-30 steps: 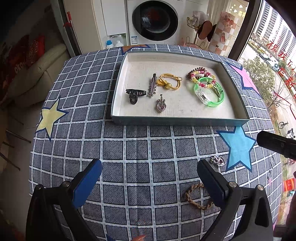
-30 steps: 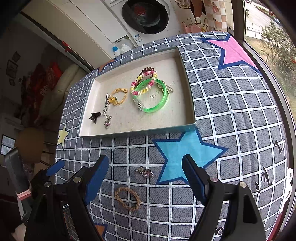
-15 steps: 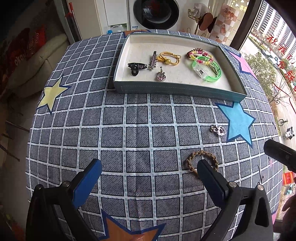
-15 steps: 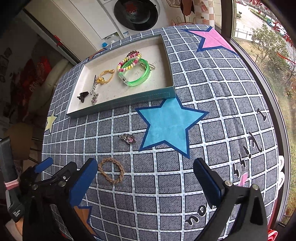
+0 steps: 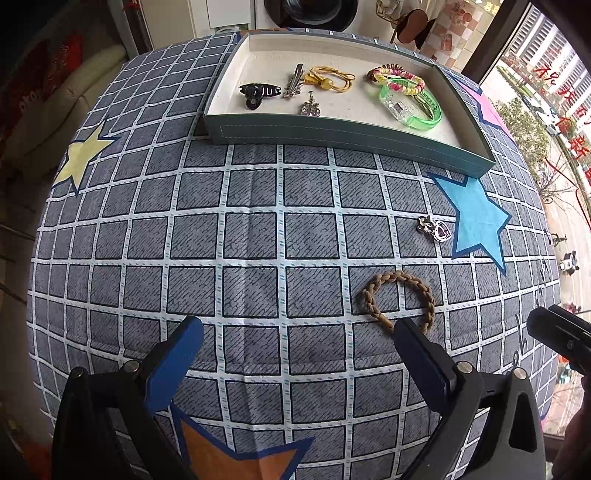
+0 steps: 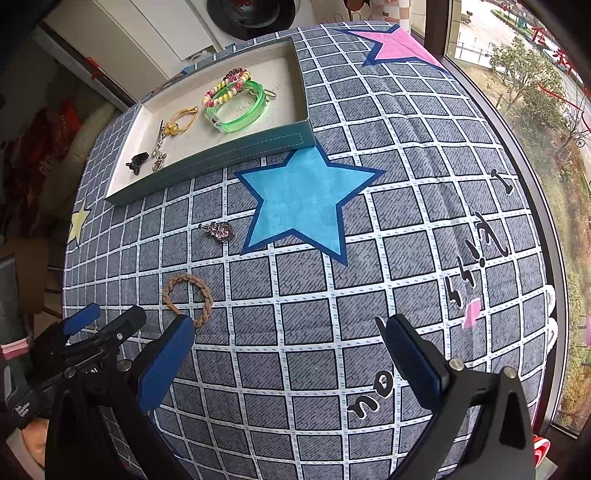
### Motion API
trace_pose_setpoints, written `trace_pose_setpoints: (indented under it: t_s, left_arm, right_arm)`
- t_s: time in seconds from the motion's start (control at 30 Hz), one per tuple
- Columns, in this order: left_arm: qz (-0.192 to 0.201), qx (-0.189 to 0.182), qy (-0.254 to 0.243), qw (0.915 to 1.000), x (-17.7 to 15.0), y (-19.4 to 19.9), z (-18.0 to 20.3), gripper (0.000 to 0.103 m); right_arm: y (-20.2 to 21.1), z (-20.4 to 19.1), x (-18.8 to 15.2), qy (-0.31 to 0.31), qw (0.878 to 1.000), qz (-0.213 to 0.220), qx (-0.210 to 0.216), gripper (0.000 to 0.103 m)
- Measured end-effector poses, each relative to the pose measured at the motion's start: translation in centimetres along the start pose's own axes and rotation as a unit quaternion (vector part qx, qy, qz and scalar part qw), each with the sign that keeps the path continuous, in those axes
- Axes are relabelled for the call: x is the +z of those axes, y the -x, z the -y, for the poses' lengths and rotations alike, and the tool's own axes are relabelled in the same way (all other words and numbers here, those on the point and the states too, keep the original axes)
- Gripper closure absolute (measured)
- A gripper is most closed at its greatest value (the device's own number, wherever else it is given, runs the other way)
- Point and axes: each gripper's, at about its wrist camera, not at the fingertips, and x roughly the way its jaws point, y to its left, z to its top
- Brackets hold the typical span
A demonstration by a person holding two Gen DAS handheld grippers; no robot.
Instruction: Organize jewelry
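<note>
A teal tray [image 5: 332,134] [image 6: 207,164] at the far side of the table holds a black clip [image 5: 256,92], a silver clip, a yellow tie [image 5: 330,79], a pendant, a beaded bracelet [image 5: 397,77] and a green bangle [image 5: 413,109]. A brown braided ring [image 5: 397,301] [image 6: 188,297] and a heart pendant [image 5: 436,229] [image 6: 219,232] lie loose on the cloth. My left gripper [image 5: 295,350] is open and empty, its right finger just short of the braided ring. My right gripper [image 6: 291,350] is open and empty, right of the ring.
The table wears a grey checked cloth with a blue star [image 6: 306,199], a yellow star [image 5: 83,157] and an orange star [image 5: 229,454]. A washing machine [image 5: 310,11] stands behind the table. A window [image 6: 535,74] runs along the right.
Both grippers have drawn back toward the near edge of the table. The tray now sits farther off and the braided ring is near both grippers. Both stay open.
</note>
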Motion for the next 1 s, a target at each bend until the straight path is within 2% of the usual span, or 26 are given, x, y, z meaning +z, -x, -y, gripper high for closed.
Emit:
trace_pose_setpoints:
  t_s: [0.57, 1.0]
  left_arm:
    - [-0.018, 0.002, -0.016, 0.9997, 1.0, -2.8, 2.3, 0.000]
    - [-0.024, 0.014, -0.033, 0.9991, 2.2, -5.3, 3.5, 0.000]
  right_arm:
    - [-0.3, 0.3, 0.1, 0.002, 1.000, -0.010, -0.002, 0.000]
    - [-1.8, -0.7, 3.0, 0.031, 0.999, -0.008, -0.004, 0.000]
